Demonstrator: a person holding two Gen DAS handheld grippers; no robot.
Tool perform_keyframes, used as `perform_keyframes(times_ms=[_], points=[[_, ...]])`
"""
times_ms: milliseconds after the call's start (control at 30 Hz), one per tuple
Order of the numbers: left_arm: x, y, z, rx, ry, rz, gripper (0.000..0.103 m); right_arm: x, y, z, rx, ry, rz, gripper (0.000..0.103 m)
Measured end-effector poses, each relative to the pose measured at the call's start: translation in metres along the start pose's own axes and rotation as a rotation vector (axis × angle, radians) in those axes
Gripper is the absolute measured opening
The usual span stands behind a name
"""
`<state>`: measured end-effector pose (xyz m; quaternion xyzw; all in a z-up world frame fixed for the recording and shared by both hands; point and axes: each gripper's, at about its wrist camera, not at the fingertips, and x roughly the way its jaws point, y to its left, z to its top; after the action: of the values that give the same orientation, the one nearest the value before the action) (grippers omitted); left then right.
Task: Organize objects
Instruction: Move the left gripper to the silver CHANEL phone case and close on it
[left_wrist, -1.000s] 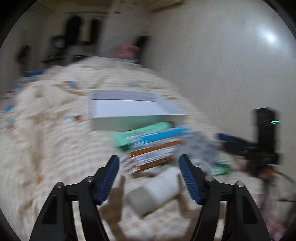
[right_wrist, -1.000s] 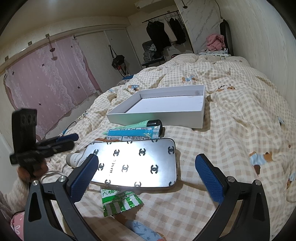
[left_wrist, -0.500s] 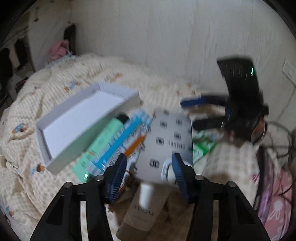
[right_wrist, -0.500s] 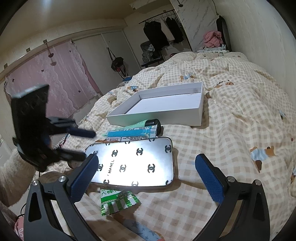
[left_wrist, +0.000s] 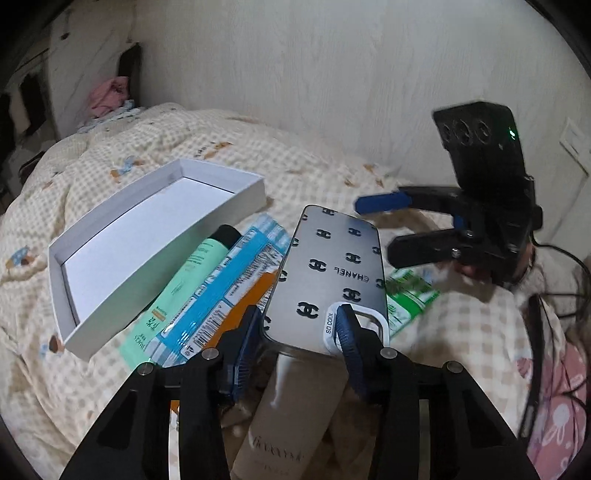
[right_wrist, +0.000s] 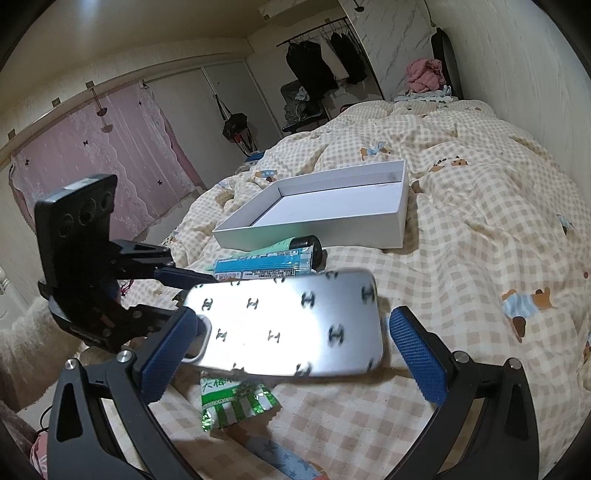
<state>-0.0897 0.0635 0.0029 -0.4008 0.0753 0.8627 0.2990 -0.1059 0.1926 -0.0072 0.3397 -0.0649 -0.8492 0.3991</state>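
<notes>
A silver phone case with black logos lies over a pile of packets on the checked bedspread. My left gripper straddles its near end, one finger on the case's edge and the other inside the white-ringed camera cutout. Its jaws are closing with the case between them and the pads touching it. In the right wrist view the case looks tipped up and blurred, with the left gripper at its left end. My right gripper stands open just in front of the case, holding nothing. An open white box sits behind the pile.
Under the case lie a mint green tube, a blue packet and an orange packet. A green sachet and a pale tube lie nearer. The wall runs along the bed's far side; cables trail at the right.
My left gripper swung over the pile, rolled, and narrowed its jaws onto the near end of the phone case. The case now looks tipped up. The right gripper stayed put.
</notes>
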Motion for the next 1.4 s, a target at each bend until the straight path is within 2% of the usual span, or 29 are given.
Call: perform_keyframes(times_ms=[67,200,333,433,500,600,700,833,867,933,1133,1267,1400], points=[[-0.001,0.001,-0.005,-0.021,-0.027,0.006,0.041,0.0,0.0,0.0,0.0,0.0,0.0,0.103],[-0.019,0.0,-0.016,-0.049,-0.098,0.111,0.04,-0.001,0.0,0.0,0.0,0.0,0.0,0.103],[-0.05,0.002,-0.033,-0.126,-0.199,0.165,0.04,-0.001,0.0,0.0,0.001,0.002,0.001,0.103],[-0.062,0.005,-0.05,-0.166,-0.229,0.234,0.04,-0.001,0.0,0.0,0.002,0.002,0.001,0.103],[-0.061,0.012,-0.062,-0.212,-0.201,0.223,0.04,-0.001,0.0,0.0,0.002,0.002,0.001,0.103],[-0.054,0.024,-0.076,-0.266,-0.159,0.157,0.041,-0.001,0.0,0.0,0.005,0.004,0.001,0.103],[-0.049,0.024,-0.082,-0.257,-0.108,0.081,0.042,-0.001,-0.001,0.0,0.008,0.006,0.001,0.103],[-0.038,0.012,-0.077,-0.134,-0.039,0.146,0.046,0.0,-0.002,0.0,0.007,0.006,0.001,0.103],[-0.037,0.01,-0.074,-0.117,-0.024,0.152,0.05,0.0,-0.002,0.0,0.007,0.006,0.001,0.103],[-0.029,0.01,-0.064,-0.081,0.024,0.166,0.063,0.0,-0.002,0.0,0.008,0.006,0.001,0.103],[-0.008,0.002,-0.033,0.035,0.121,0.174,0.074,0.0,-0.002,0.0,0.009,0.006,0.002,0.103],[-0.003,0.0,-0.02,0.046,0.136,0.161,0.075,0.0,-0.002,0.001,0.01,0.005,0.003,0.103],[-0.01,0.0,-0.015,0.049,0.113,0.143,0.077,-0.001,-0.001,0.001,0.012,0.003,0.004,0.103]])
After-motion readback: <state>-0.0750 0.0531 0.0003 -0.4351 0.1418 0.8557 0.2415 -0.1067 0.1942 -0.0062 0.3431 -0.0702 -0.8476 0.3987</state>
